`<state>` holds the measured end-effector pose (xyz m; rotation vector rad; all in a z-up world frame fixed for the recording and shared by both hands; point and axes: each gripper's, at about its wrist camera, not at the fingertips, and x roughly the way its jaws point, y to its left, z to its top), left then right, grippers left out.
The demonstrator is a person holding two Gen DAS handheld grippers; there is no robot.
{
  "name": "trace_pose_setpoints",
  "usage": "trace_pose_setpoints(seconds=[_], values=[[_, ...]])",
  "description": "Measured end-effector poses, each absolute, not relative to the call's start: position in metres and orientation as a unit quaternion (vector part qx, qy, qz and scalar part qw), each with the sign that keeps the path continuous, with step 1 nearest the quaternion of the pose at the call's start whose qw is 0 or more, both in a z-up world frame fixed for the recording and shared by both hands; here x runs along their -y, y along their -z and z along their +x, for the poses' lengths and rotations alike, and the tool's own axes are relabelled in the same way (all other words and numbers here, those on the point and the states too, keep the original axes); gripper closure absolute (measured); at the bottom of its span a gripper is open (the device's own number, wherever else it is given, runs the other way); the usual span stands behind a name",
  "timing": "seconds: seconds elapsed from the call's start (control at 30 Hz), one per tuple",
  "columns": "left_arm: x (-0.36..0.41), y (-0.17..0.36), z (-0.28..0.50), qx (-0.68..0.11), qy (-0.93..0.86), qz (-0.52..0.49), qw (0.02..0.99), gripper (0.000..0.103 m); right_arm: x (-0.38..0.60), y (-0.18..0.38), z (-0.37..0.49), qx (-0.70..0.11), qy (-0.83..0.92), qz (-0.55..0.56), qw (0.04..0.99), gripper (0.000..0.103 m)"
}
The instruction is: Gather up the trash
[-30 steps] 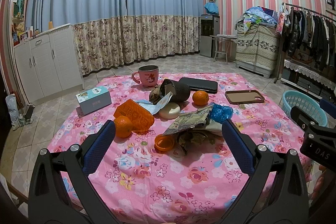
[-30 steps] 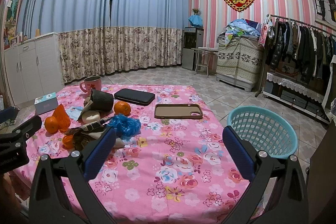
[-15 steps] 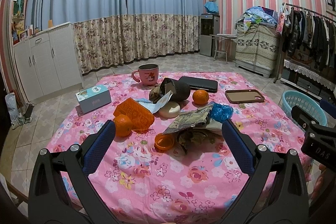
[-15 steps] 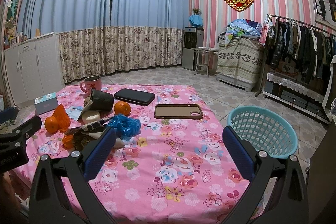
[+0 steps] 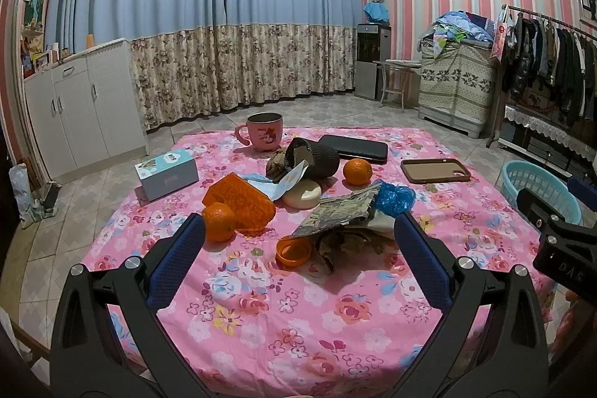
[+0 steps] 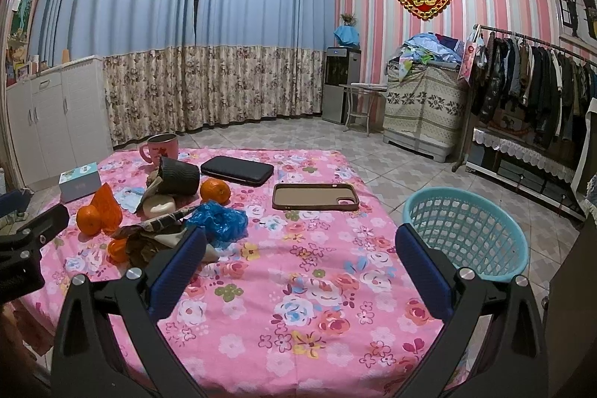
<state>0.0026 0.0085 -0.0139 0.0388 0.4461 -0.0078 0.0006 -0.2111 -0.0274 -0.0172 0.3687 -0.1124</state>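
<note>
Trash lies in a heap on the pink floral table [image 5: 261, 316]: a crumpled printed wrapper [image 5: 341, 213], a blue plastic bag [image 5: 394, 197], an orange lid [image 5: 293, 250], an orange wrapper [image 5: 242, 202], a tipped dark cup [image 5: 317, 159] and paper scraps. A teal basket [image 6: 464, 230] stands on the floor right of the table. My left gripper [image 5: 298, 237] is open and empty, just short of the heap. My right gripper [image 6: 300, 243] is open and empty over the table, with the blue bag [image 6: 218, 221] by its left finger.
Two oranges [image 5: 220, 222] [image 5: 357, 171], a pink mug [image 5: 263, 136], a blue tissue box [image 5: 166, 168], a black case [image 5: 354, 148] and a brown phone case [image 5: 434, 170] also sit on the table. White cabinets [image 5: 74, 107] stand at left, a clothes rack [image 6: 530, 84] at right.
</note>
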Motion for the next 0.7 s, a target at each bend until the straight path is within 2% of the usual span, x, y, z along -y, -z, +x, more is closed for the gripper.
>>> trace_pose_setpoints(seconds=[0.7], values=[[-0.0039, 0.0197, 0.0066, -0.237, 0.002, 0.016, 0.971, 0.005, 0.2178, 0.0279, 0.0094, -0.192, 0.061, -0.004, 0.980, 0.004]])
